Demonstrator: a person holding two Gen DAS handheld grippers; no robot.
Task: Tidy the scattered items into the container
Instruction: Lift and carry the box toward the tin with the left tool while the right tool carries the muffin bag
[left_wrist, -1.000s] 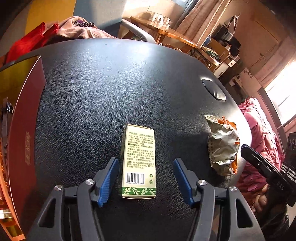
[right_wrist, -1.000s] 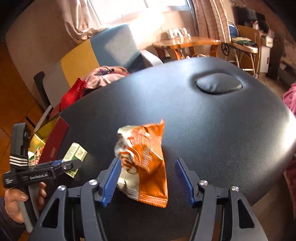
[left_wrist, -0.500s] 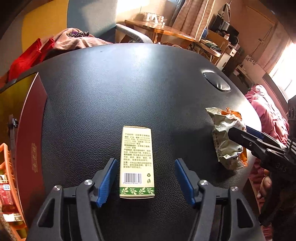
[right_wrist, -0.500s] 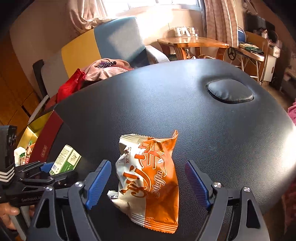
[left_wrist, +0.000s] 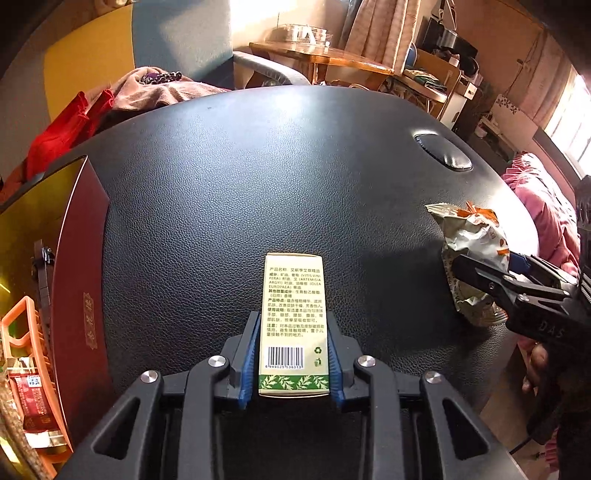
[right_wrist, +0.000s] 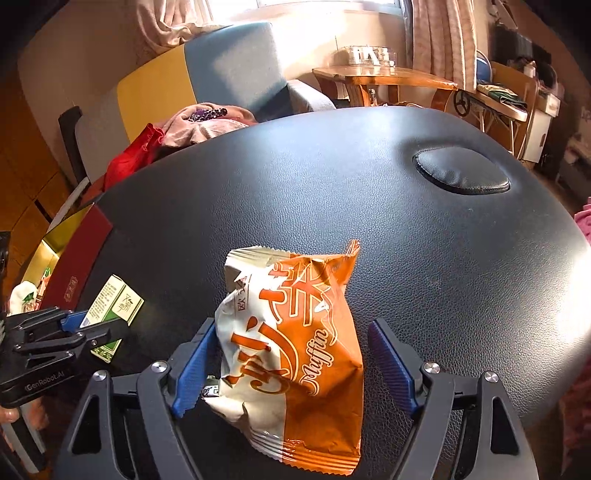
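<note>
A small cream and green box (left_wrist: 293, 288) lies on the black padded table (left_wrist: 258, 166). My left gripper (left_wrist: 292, 321) is closing on it, and both blue pads press its long sides. The same box (right_wrist: 114, 302) and left gripper (right_wrist: 92, 326) show at the left of the right wrist view. An orange and white muffin packet (right_wrist: 295, 369) lies between the jaws of my right gripper (right_wrist: 292, 326), which is open: the left pad is at the packet's edge and the right pad stands clear. The packet (left_wrist: 472, 254) and right gripper (left_wrist: 487, 264) also appear at the right of the left wrist view.
A dark red box with a gold lining (left_wrist: 85, 258) stands open at the table's left edge, with an orange basket (left_wrist: 22, 325) and packets inside. Red and pink clothes (left_wrist: 74, 122) lie beyond the far edge. A round padded dimple (left_wrist: 443, 155) marks the table's far right.
The left jaws have closed from wide apart onto the small box. The right gripper has moved forward around the muffin packet, and its jaws stand wider than a second ago.
</note>
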